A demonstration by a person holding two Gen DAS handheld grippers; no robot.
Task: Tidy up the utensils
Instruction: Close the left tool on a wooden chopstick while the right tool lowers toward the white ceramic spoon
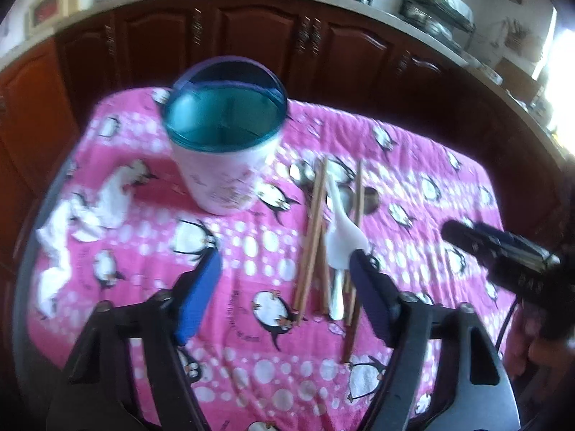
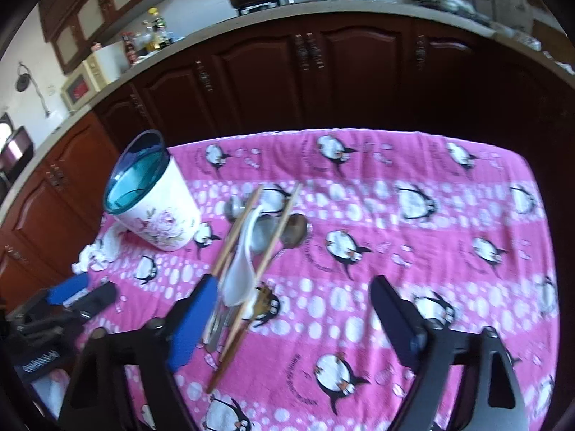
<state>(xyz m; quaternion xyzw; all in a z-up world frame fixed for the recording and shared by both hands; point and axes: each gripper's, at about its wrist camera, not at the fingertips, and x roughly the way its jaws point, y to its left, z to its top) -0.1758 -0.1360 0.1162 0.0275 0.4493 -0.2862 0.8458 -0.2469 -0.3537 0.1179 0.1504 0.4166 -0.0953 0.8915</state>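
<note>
A white flowered holder with a teal rim (image 1: 224, 151) stands upright on the pink penguin cloth (image 1: 251, 251); it also shows in the right wrist view (image 2: 154, 197). To its right lies a pile of utensils: wooden chopsticks (image 1: 312, 237), a white ceramic spoon (image 1: 341, 237) and metal spoons (image 1: 370, 199). The pile shows in the right wrist view too, with the chopsticks (image 2: 273, 248) and the white spoon (image 2: 239, 273). My left gripper (image 1: 285, 258) is open and empty above the cloth, near the pile's close end. My right gripper (image 2: 294, 280) is open and empty, right of the pile.
A crumpled white tissue (image 1: 79, 222) lies left of the holder. Dark wooden cabinets (image 1: 251, 36) and a counter with pots stand behind the table. The right gripper's body (image 1: 503, 258) shows at the right of the left wrist view.
</note>
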